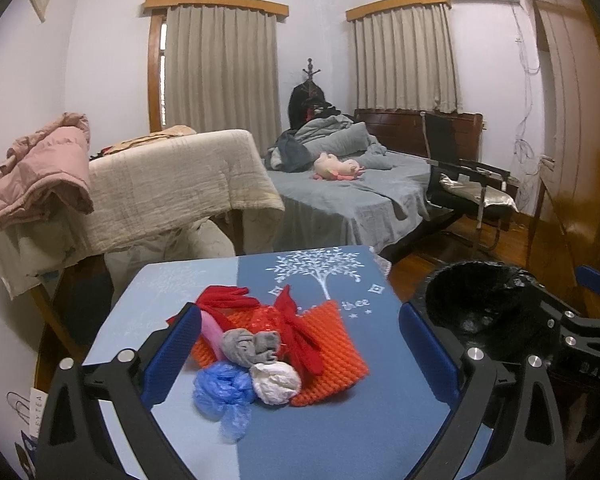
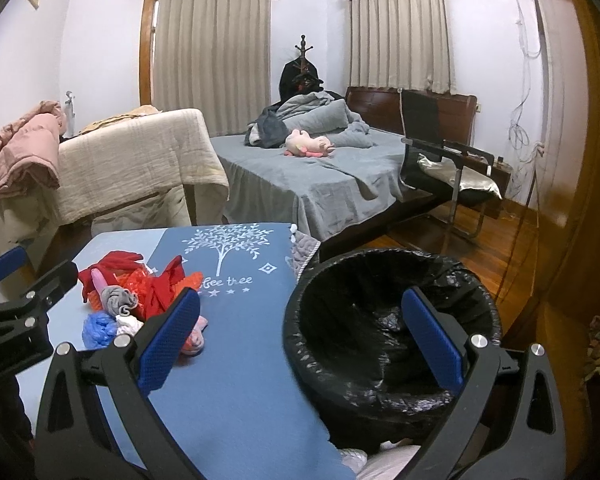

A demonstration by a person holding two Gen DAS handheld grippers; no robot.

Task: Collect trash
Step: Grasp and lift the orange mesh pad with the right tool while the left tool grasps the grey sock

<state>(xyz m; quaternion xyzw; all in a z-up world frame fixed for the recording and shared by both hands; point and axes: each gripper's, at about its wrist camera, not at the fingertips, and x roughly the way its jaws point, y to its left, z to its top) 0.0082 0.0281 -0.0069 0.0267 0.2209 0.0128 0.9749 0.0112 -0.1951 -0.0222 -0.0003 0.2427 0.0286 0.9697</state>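
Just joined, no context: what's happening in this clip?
A person holds two grippers over a blue-covered table. The left gripper is open, framing a pile of trash: a blue plastic bag, a white wad, a grey wad and red scraps on an orange mat. The right gripper is open, near a black-lined bin beside the table. Nothing is picked up yet.
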